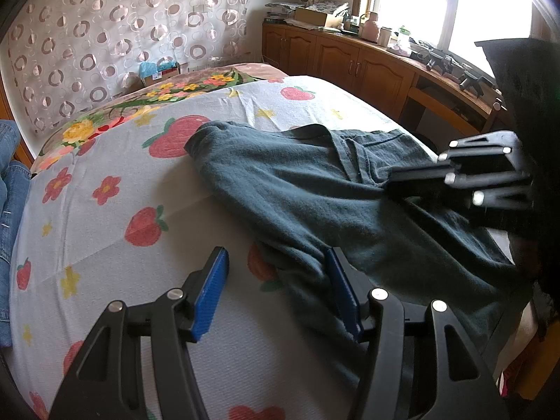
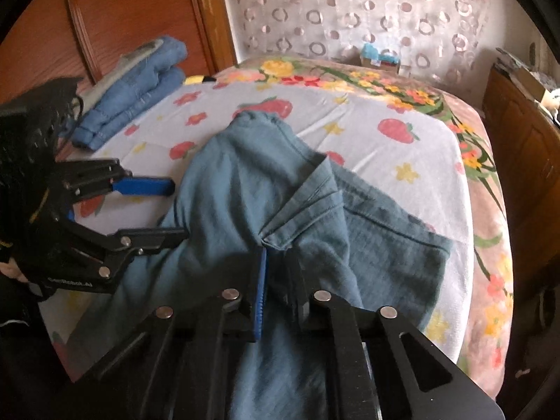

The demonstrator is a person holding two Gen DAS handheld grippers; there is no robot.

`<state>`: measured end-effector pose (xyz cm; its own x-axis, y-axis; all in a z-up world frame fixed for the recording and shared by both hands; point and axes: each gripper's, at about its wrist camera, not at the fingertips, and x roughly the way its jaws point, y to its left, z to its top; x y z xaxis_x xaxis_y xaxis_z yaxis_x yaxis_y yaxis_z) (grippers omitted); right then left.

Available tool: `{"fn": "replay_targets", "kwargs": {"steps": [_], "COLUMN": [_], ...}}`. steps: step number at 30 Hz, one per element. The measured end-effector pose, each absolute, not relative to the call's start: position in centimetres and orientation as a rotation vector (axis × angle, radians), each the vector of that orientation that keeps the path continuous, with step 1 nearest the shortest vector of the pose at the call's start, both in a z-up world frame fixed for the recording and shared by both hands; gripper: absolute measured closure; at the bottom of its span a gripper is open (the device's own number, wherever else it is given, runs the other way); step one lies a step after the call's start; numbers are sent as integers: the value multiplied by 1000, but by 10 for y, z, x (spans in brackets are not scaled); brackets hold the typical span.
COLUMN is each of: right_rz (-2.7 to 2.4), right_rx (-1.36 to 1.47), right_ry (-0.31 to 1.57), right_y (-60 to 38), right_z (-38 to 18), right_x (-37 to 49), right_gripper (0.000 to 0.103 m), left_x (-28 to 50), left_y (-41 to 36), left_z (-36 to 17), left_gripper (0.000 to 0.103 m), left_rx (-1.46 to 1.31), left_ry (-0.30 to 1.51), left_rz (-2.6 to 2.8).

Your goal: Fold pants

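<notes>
Pants: where the strawberry-print sheet [image 1: 115,182] covers the bed, the dark teal pants [image 1: 294,189] lie rumpled across its near half, one end bunched toward the middle of the bed, the rest running to the near edge and partly over it.
Waistband or hem: a stitched band [image 2: 304,206] is gathered into pleats right at the right gripper's tips.
Right gripper: the right gripper [image 2: 276,266] has its jaws pressed together on that pleated fold of the pants; cloth fills the narrow slit between the blue pad [image 2: 261,290] and the black finger beside it.
Right gripper, other view: seen from the left wrist it sits at the bed's right edge, tips [image 1: 395,178] buried in the cloth.
Left gripper: the left gripper [image 1: 280,290] stands about half open near the bed's near edge.
Left gripper contact: its right blue pad [image 1: 344,294] lies against the edge of the pants; its left pad [image 1: 210,290] is over bare sheet, and nothing is clamped.
Left gripper, other view: from the right wrist one finger [image 2: 147,186] hovers over the sheet, the other [image 2: 154,238] touches the cloth's side.
Bed's far-left corner: folded blue jeans [image 2: 140,91] are stacked well apart from the pants.
</notes>
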<state>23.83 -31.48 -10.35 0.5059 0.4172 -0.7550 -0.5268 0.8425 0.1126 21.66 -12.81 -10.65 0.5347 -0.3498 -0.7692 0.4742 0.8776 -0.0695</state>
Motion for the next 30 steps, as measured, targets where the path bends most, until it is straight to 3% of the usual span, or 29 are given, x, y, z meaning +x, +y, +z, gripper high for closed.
{"fn": "replay_targets", "kwargs": {"steps": [14,17,18,30], "right_rz": [511,558,574,596], "right_rx": [-72,-121,-133,-252], "right_ry": [831,854,860,900], "right_y": [-349,-332,-327,-297], "right_z": [-90,-95,-96,-115], "right_x": [245,237,235,239], "right_gripper": [101,77,74,74], "left_x": [217,217,217,217], "left_y": [-128,-128,-129,-129], "left_z": [-107,-107,-107,-107], "left_gripper": [45,45,45,45], "left_rx": [155,155,155,154], "left_ry": [879,879,879,879], "left_rz": [-493,-493,-493,-493]}}
